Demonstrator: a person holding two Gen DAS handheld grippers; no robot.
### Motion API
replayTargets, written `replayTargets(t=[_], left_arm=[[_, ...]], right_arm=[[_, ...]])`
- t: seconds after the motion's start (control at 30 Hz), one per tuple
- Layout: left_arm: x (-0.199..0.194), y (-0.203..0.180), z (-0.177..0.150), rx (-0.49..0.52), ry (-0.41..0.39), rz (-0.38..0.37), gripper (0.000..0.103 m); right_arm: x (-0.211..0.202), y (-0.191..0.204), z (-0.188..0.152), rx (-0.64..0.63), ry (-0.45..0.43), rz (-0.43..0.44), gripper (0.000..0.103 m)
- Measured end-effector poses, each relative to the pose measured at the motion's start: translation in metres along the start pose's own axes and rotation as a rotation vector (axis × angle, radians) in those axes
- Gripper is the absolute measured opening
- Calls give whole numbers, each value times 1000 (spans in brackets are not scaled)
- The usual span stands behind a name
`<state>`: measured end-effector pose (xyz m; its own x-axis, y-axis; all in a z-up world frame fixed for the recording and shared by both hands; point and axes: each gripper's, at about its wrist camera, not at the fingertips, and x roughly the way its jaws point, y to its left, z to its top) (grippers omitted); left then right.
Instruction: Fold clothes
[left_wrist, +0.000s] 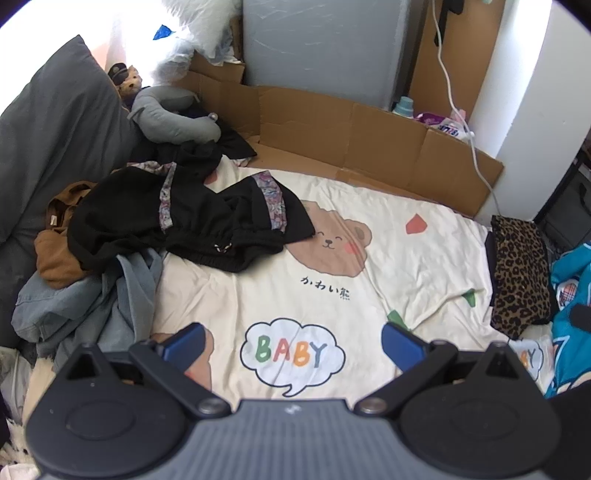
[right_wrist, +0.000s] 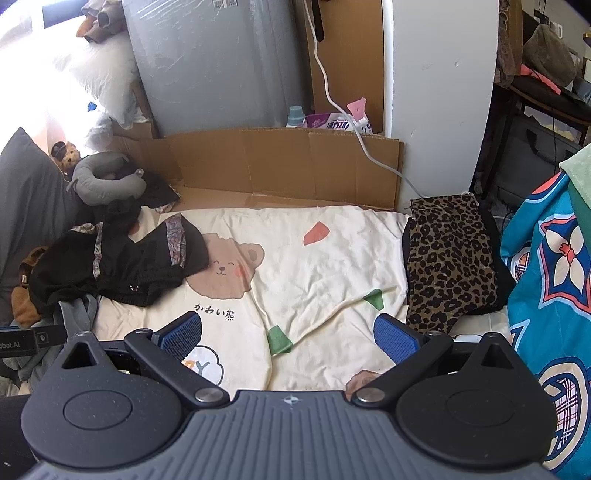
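Observation:
A heap of unfolded clothes lies on the left of the cream bear-print bed sheet (left_wrist: 424, 266): a black garment with floral trim (left_wrist: 207, 218) on top, a brown garment (left_wrist: 55, 254) and a blue-grey one (left_wrist: 92, 302) under it. The same black garment (right_wrist: 122, 266) shows in the right wrist view. A folded leopard-print garment (left_wrist: 521, 273) (right_wrist: 447, 258) rests at the sheet's right edge. My left gripper (left_wrist: 291, 343) hovers open above the "BABY" print, holding nothing. My right gripper (right_wrist: 288, 339) is open too, over the sheet's middle, empty.
Cardboard panels (left_wrist: 369, 129) (right_wrist: 280, 162) line the far side of the bed. A dark grey pillow (left_wrist: 48, 122), a grey neck pillow (left_wrist: 173, 114) and a small plush toy (left_wrist: 127, 79) sit at the left. A teal patterned blanket (right_wrist: 550, 295) borders the right. A white cable (right_wrist: 332, 92) hangs down the wall.

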<state>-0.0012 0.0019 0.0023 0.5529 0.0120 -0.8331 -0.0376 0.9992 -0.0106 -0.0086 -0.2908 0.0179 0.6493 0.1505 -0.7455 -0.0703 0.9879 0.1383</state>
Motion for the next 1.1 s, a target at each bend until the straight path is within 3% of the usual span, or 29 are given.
replayTargets(t=[0.8,1.1], left_arm=[[-1,8,2,-18,7,-3,102],[-3,19,4,-42,-14,27,102]], right_arm=[[9,-3,-1,4,29,7,102],[14,-3,0,9,28,9,102]])
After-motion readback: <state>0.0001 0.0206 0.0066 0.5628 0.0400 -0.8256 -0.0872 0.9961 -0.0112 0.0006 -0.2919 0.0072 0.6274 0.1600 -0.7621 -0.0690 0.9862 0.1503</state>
